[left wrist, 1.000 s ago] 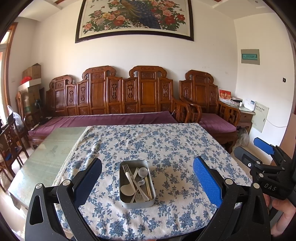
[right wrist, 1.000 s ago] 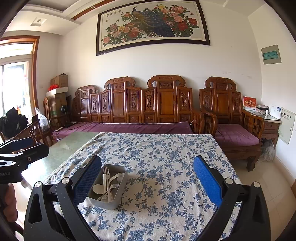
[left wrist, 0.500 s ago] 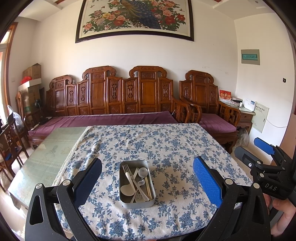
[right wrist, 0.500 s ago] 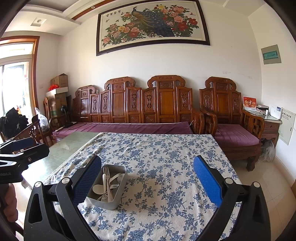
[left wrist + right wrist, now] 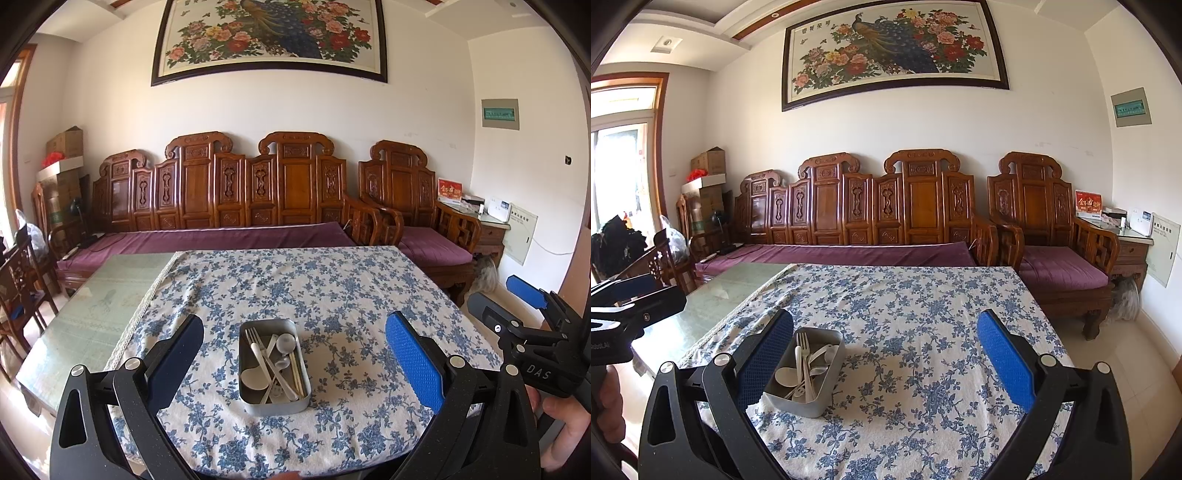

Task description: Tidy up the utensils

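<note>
A grey metal tray (image 5: 274, 400) sits near the front edge of the table on a blue-flowered cloth (image 5: 332, 295). It holds a white fork (image 5: 255, 343), white spoons (image 5: 286, 341) and chopsticks (image 5: 295, 373) in a loose pile. My left gripper (image 5: 293, 363) is open and empty, held above and just before the tray. My right gripper (image 5: 884, 363) is open and empty, to the right of the tray (image 5: 807, 400). The right gripper also shows at the right edge of the left wrist view (image 5: 517, 317).
The cloth covers the right part of a glass-topped table (image 5: 88, 310). A carved wooden sofa (image 5: 221, 206) with purple cushions stands behind it, an armchair (image 5: 417, 221) to the right, wooden chairs (image 5: 18, 288) at the left.
</note>
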